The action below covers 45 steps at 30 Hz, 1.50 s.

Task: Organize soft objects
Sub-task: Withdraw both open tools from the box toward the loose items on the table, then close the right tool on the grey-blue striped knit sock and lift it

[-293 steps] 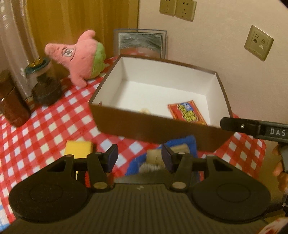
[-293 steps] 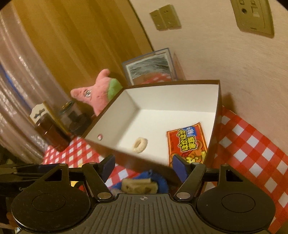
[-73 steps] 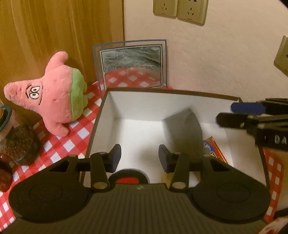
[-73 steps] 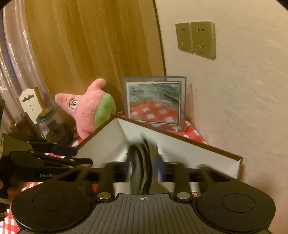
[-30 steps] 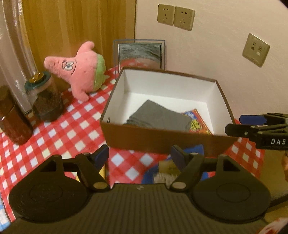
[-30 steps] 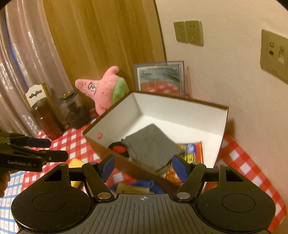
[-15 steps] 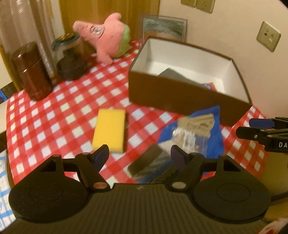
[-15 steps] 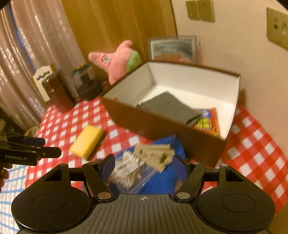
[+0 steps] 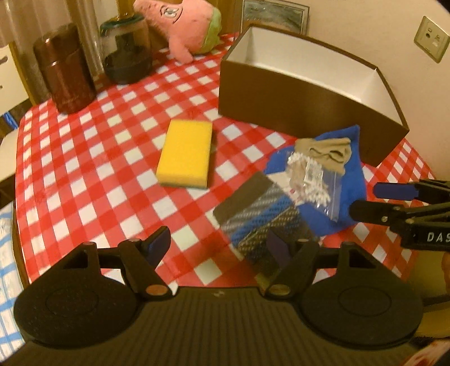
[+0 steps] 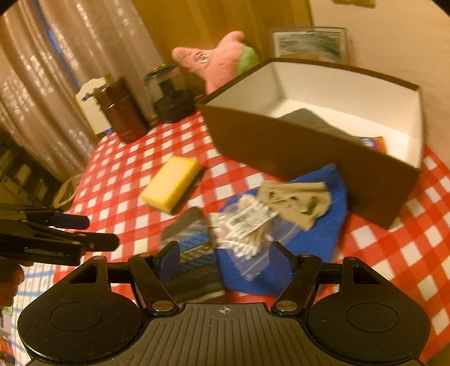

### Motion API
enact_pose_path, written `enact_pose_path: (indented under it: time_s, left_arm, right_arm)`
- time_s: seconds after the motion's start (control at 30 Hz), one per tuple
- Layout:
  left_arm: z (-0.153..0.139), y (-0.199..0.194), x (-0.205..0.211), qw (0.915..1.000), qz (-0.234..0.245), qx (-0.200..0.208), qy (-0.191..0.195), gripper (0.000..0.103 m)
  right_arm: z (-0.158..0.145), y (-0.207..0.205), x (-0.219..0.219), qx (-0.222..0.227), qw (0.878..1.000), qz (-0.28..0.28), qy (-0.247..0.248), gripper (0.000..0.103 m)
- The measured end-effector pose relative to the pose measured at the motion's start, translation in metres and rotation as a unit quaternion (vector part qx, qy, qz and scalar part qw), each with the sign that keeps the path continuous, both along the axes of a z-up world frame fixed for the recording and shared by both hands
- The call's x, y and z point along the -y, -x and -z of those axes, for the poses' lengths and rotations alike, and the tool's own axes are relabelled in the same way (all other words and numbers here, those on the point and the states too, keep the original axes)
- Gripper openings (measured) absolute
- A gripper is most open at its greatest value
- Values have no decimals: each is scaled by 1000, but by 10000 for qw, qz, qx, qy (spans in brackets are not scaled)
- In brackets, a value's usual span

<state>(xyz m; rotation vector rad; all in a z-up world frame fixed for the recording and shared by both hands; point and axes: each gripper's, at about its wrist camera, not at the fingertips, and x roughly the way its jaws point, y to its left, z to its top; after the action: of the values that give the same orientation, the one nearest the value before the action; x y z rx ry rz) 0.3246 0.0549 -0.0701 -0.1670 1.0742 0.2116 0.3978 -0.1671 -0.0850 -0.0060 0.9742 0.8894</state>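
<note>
A brown box (image 9: 309,93) (image 10: 295,146) holds a grey cloth (image 10: 306,118). In front of it lies a blue cloth (image 9: 348,180) (image 10: 320,225) with a tan sock (image 9: 326,150) (image 10: 298,201) and a bag of cotton swabs (image 9: 309,180) (image 10: 247,225) on top. A dark patterned cloth (image 9: 258,222) (image 10: 191,242) lies beside them, and a yellow sponge (image 9: 184,153) (image 10: 170,183) to the left. My left gripper (image 9: 218,242) (image 10: 98,232) hangs open over the patterned cloth. My right gripper (image 10: 223,259) (image 9: 365,200) is open above the bag, holding nothing.
A pink star plush (image 9: 182,25) (image 10: 219,64), a glass jar (image 9: 128,53) and a brown canister (image 9: 66,67) stand at the back left of the checked tablecloth. A framed picture (image 9: 275,14) leans on the wall behind the box. The table edge runs along the left.
Both grippers have drawn back from the box and sunk toward the pile in front of it. The grey cloth, earlier between the right fingers, lies in the box.
</note>
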Motion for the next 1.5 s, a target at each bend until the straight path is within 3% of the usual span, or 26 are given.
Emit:
enact_pose_path:
  time_s: [0.4, 0.87, 1.03, 1.1, 1.2, 1.5]
  left_arm:
    - [37, 11, -12, 9991, -220, -351, 114, 72]
    - [61, 7, -26, 9986, -206, -398, 265, 72]
    - [67, 5, -27, 9985, -166, -431, 289, 71]
    - [69, 5, -27, 9985, -148, -430, 311, 71]
    - [70, 3, -27, 9985, -123, -423, 322, 70]
    - [57, -4, -34, 9993, 35, -241, 282, 70]
  right_arm:
    - [34, 16, -48, -6, 9977, -660, 121, 69]
    - [66, 13, -83, 165, 9950, -801, 568, 61]
    - [75, 18, -91, 326, 9920, -915, 804, 45]
    - [80, 19, -91, 351, 9908, -933, 914, 30]
    - [81, 20, -90, 395, 9905, -939, 922, 14]
    - [39, 16, -75, 140, 9971, -708, 221, 11]
